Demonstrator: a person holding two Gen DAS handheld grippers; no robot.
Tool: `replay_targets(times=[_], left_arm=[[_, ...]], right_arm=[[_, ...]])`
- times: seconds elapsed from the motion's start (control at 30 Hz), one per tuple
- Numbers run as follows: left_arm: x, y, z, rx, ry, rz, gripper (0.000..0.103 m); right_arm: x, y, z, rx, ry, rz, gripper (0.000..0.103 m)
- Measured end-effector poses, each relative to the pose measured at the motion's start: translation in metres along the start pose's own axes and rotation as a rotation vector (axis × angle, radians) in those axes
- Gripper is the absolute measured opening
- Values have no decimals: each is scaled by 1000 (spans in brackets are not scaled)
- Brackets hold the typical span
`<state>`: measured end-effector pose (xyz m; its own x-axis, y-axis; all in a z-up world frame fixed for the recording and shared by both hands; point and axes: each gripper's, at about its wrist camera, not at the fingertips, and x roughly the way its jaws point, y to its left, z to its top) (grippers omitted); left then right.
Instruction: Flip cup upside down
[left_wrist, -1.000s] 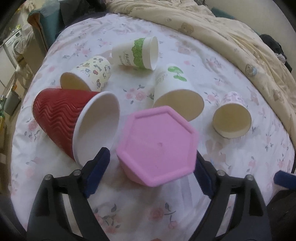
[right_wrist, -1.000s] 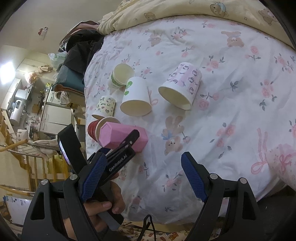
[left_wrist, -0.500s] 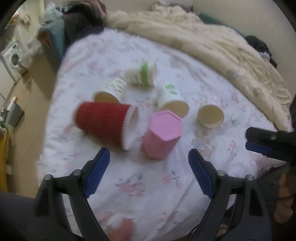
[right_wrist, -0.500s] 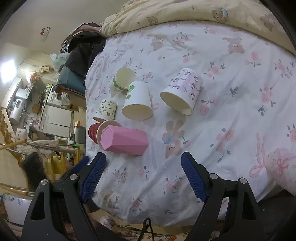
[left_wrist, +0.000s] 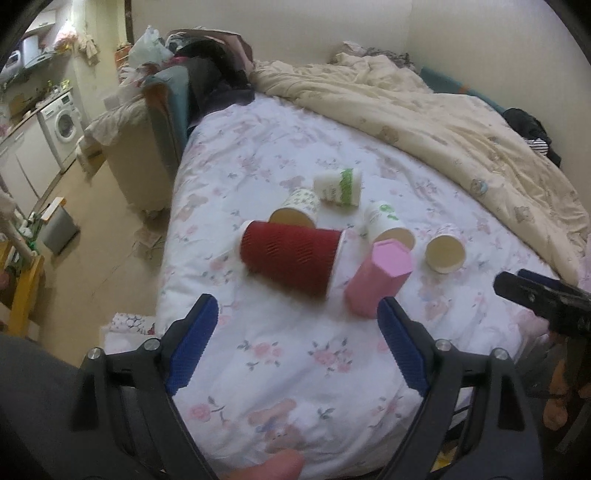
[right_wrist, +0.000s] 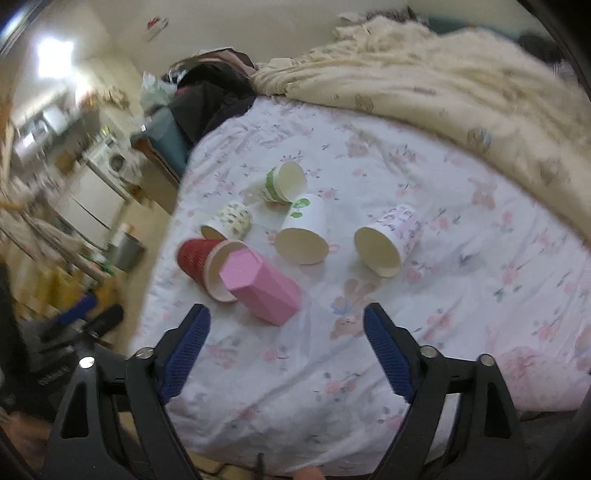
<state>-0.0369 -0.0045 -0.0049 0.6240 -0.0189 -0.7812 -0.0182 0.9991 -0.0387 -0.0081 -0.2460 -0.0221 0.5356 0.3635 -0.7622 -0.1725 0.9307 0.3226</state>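
A pink hexagonal cup (left_wrist: 376, 280) stands upside down and tilted on the flowered bedsheet; it also shows in the right wrist view (right_wrist: 260, 286). A red ribbed cup (left_wrist: 291, 260) lies on its side against it, also seen in the right wrist view (right_wrist: 201, 264). My left gripper (left_wrist: 297, 347) is open and empty, pulled back near the bed's front edge. My right gripper (right_wrist: 286, 350) is open and empty, also back from the cups. The right gripper's tip shows at the right of the left wrist view (left_wrist: 535, 290).
Several paper cups lie on their sides behind: a green-banded one (left_wrist: 338, 186), a patterned one (left_wrist: 297, 212), a white one with a green leaf (left_wrist: 388, 227), a purple-patterned one (right_wrist: 388, 240). A cream quilt (left_wrist: 424, 110) covers the far side. The floor drops off at left.
My left gripper has let go of the pink cup and drawn well back and up from the bed. The right wrist view has swung round and pulled back a little.
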Motion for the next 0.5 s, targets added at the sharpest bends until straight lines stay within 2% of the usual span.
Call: replay_targets(times=[0.03,0.07,0.13,0.17,0.3,0.5], left_arm=[[1,2,-1,-12,4,-8,99],[3,4,-2,-27,6,-18,103],[5,5,-4,-37,8,-10,103],[8,4,-4,-39,17,-8,103],[9,0,-6,-33,16,-19,103],[10,-3,-6,-30,9,-16,103]], right_arm=[[-1,3,-2,-7,-8,-2,96],[-1,5,-4,-6,-12,1,96],[-1,7,-7,-5,-26,-11,98],[0,8,-8,-11,-27,-22,103],[4,10,-9,-32,-41,-60,103],[12,12,-10,-36,-16,-67,103]])
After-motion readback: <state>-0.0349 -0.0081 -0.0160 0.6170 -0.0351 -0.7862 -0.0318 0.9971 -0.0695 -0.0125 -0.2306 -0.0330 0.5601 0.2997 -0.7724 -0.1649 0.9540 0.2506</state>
